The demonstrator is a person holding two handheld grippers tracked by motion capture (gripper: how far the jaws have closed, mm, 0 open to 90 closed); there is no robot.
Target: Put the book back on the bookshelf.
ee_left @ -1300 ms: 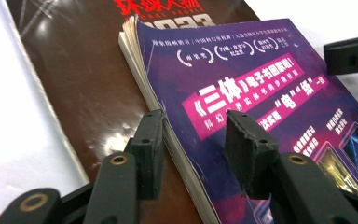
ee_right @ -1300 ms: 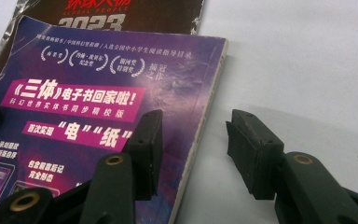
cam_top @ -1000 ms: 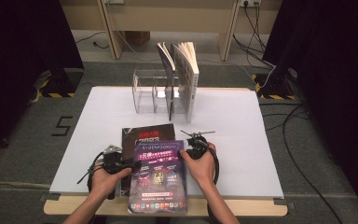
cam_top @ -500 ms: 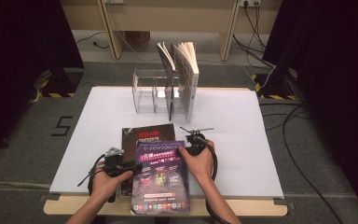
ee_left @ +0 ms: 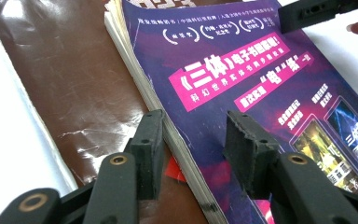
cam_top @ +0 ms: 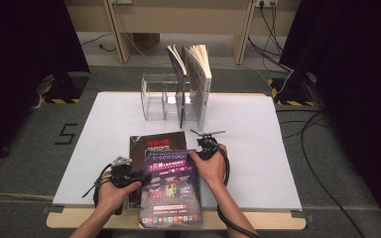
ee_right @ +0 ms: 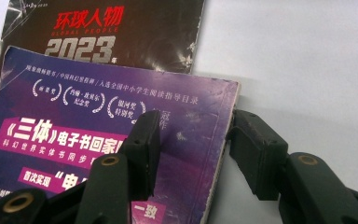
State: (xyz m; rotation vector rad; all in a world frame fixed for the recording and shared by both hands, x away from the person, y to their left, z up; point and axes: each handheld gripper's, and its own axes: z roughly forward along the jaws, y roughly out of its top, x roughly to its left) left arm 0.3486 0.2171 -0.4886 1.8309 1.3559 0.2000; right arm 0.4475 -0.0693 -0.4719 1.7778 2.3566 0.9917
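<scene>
Both tongs, left [ee_left: 193,144] and right [ee_right: 193,149], spread astride the purple book's [cam_top: 171,186] edges

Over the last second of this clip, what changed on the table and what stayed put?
The purple book slid slightly toward the table's near edge and tilted a little between the left tongs and right tongs, whose jaws straddle its two long edges. The dark magazine beneath and the clear rack with upright books stayed put.

Purple book [cam_top: 171,186], dark brown magazine [cam_top: 156,142]
</scene>
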